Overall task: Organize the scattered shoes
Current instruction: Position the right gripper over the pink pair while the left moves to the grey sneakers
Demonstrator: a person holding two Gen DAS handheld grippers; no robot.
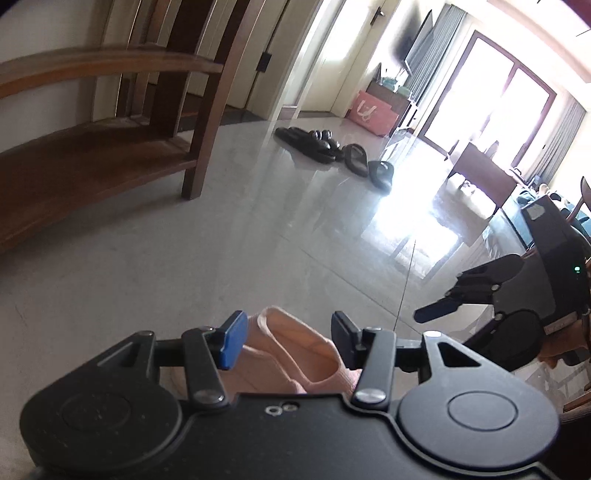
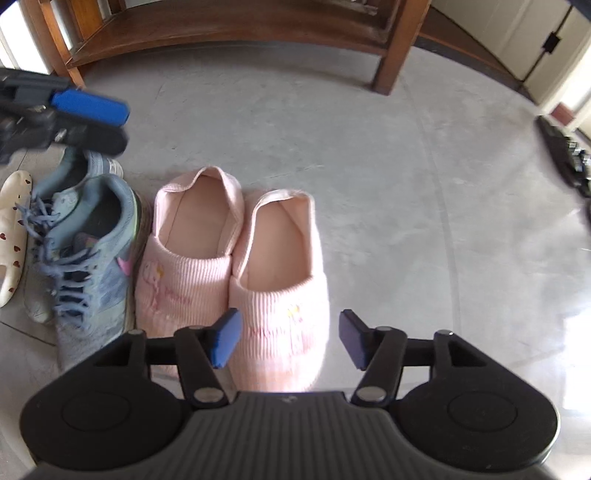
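Two pink ribbed slippers stand side by side on the grey floor: the left one (image 2: pixel 188 254) and the right one (image 2: pixel 282 280). My right gripper (image 2: pixel 288 339) is open, its fingers on either side of the right slipper's toe, holding nothing. My left gripper (image 1: pixel 288 339) is open above a pink slipper (image 1: pixel 295 354); it also shows in the right wrist view (image 2: pixel 96 118) over a pair of blue sneakers (image 2: pixel 92 258). The right gripper (image 1: pixel 443 306) shows at the right of the left wrist view. Several black sandals (image 1: pixel 332 151) lie scattered farther across the floor.
A wooden shoe rack (image 2: pixel 229 33) stands against the wall, its low shelf (image 1: pixel 85 162) bare. A white shoe with red hearts (image 2: pixel 13 236) lies left of the sneakers. Black sandals (image 2: pixel 565 155) are at the right edge. A pink bag (image 1: pixel 369 110) and furniture stand far off.
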